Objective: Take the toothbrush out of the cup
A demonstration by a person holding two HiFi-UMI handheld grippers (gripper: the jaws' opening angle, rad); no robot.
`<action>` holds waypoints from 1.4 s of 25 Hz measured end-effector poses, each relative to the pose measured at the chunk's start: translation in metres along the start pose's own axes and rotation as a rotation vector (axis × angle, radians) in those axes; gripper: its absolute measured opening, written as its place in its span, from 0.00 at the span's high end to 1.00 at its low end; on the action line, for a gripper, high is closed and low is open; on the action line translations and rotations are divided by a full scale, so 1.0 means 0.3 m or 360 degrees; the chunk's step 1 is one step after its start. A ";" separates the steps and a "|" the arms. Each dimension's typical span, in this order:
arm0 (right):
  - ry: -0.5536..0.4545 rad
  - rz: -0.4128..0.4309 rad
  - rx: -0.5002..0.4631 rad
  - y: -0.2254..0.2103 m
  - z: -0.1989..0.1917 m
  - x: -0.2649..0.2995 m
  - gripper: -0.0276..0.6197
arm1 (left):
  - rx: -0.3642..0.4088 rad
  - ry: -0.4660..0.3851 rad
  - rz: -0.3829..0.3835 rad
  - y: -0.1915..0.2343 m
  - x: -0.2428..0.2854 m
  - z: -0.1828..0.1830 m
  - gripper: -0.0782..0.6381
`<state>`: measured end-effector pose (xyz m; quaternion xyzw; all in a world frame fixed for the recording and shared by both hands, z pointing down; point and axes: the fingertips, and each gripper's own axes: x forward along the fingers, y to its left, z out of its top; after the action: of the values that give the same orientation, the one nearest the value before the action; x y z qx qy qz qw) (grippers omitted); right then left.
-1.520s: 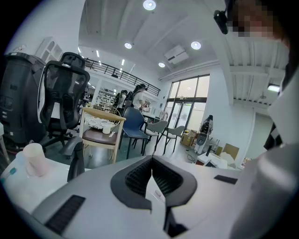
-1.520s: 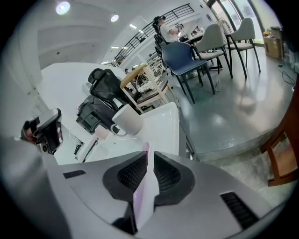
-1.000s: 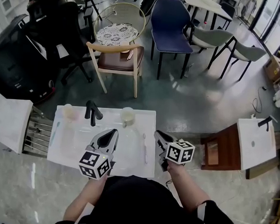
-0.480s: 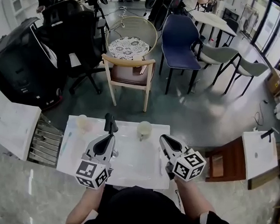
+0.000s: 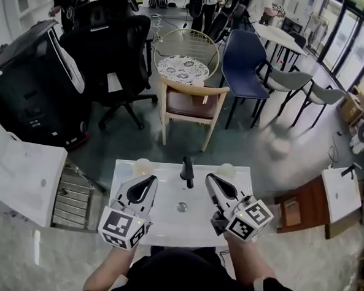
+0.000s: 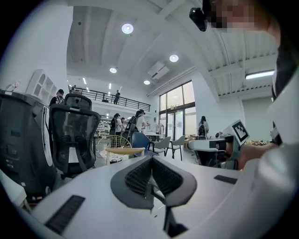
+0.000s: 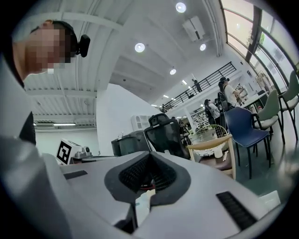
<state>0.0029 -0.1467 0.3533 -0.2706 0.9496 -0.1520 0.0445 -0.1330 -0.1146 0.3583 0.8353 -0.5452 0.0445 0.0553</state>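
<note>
Hovering over sink (image 5: pixel 177 229), L gripper (image 5: pixel 150 180) jaws together, R gripper (image 5: pixel 212 179) jaws just closed on nothing; cup (image 5: pixel 226 170) just upper right of R tip, faucet (image 5: pixel 187 171) betw. grippers.

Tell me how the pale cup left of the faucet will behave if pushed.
The cup looks small and translucent, so probably light plastic. Standing upright on the glossy white sink top, it would likely slide easily. A push near its rim might tip it instead.

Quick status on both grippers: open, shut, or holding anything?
Left grey gripper: shut, nothing between its jaws.
Right grey gripper: jaws have just been closing and are now shut, with nothing clearly between them.
</note>
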 end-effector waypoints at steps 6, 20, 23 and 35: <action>-0.0022 -0.0017 -0.0127 0.132 0.038 0.125 0.91 | 0.0041 -0.0065 0.0013 0.121 -0.038 0.058 0.87; 0.0001 -0.0062 -0.0218 0.106 0.030 0.131 0.91 | 0.0063 -0.0089 0.0114 0.136 0.011 0.101 0.87; 0.0003 -0.0095 -0.0254 0.091 0.040 0.107 0.91 | 0.0040 -0.0071 0.0124 0.131 0.014 0.089 0.87; 0.0005 -0.0160 -0.0290 0.069 0.047 0.059 0.91 | 0.0010 -0.0043 0.0135 0.137 0.023 0.074 0.87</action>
<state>-0.0202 -0.1431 0.3332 -0.3206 0.9448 -0.0675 0.0105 -0.1675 -0.1403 0.3390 0.8121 -0.5806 0.0373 0.0434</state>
